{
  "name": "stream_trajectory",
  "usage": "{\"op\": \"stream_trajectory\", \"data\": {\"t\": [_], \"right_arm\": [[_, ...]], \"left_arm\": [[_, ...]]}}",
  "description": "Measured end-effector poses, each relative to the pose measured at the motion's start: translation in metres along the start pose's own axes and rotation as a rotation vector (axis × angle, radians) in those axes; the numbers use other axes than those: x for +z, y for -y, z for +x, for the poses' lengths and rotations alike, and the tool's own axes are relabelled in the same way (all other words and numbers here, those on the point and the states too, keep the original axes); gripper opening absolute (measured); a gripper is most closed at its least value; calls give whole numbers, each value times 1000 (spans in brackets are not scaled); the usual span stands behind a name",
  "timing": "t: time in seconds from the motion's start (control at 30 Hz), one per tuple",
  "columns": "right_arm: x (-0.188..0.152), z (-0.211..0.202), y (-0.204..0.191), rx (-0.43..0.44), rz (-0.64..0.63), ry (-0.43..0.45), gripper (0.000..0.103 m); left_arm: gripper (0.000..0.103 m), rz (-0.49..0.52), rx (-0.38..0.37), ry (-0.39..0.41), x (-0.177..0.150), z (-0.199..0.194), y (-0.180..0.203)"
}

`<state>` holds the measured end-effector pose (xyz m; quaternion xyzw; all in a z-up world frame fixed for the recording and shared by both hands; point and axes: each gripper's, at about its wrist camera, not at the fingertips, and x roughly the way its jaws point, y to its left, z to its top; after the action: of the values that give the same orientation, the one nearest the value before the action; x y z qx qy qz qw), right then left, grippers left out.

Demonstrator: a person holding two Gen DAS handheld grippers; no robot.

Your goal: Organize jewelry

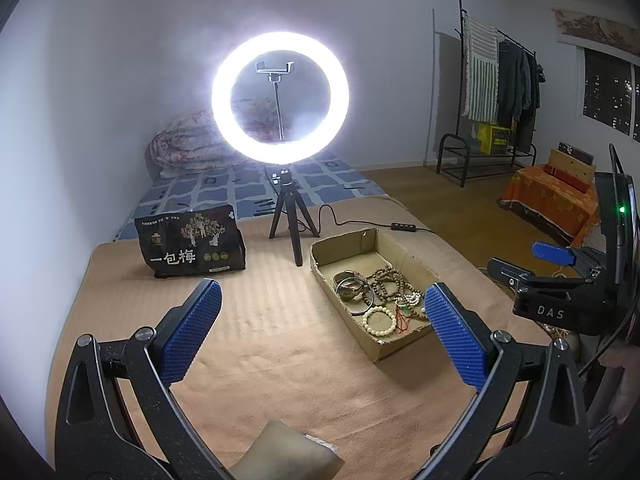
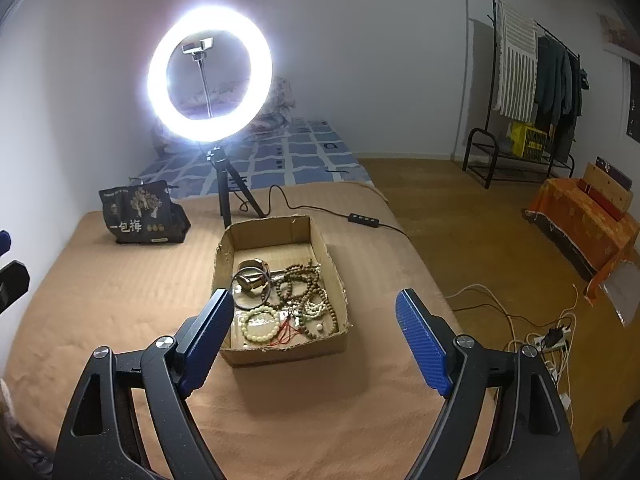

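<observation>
A shallow cardboard box (image 1: 404, 252) (image 2: 276, 232) sits on the tan blanket. In it lie a pale bead bracelet (image 1: 379, 320) (image 2: 260, 323), brown bead strings (image 1: 390, 282) (image 2: 298, 280), a dark bangle (image 2: 244, 304) and a metal watch (image 1: 349, 290) (image 2: 250, 278). My left gripper (image 1: 322, 312) is open and empty, above the blanket, left of the box. My right gripper (image 2: 316, 316) is open and empty, just in front of the box; it also shows in the left wrist view (image 1: 552, 276).
A lit ring light on a tripod (image 1: 286, 216) (image 2: 224, 188) stands behind the box, its cable and switch (image 2: 363, 218) trailing right. A black printed bag (image 1: 190, 246) (image 2: 140, 214) stands at the back left. A power strip and cables (image 2: 554, 336) lie on the floor right.
</observation>
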<state>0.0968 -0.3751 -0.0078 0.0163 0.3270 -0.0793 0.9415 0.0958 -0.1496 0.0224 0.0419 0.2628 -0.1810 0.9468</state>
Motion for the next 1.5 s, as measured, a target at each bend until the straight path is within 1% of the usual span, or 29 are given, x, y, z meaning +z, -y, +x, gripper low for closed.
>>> {"op": "stream_trajectory", "data": {"t": [0.23, 1.5], "right_arm": [[0, 1, 1, 0, 6, -5, 83], [-4, 0, -1, 3, 6, -17, 83]], "left_arm": [[103, 19, 3, -12, -2, 2, 4], [103, 16, 9, -14, -2, 3, 5]]}}
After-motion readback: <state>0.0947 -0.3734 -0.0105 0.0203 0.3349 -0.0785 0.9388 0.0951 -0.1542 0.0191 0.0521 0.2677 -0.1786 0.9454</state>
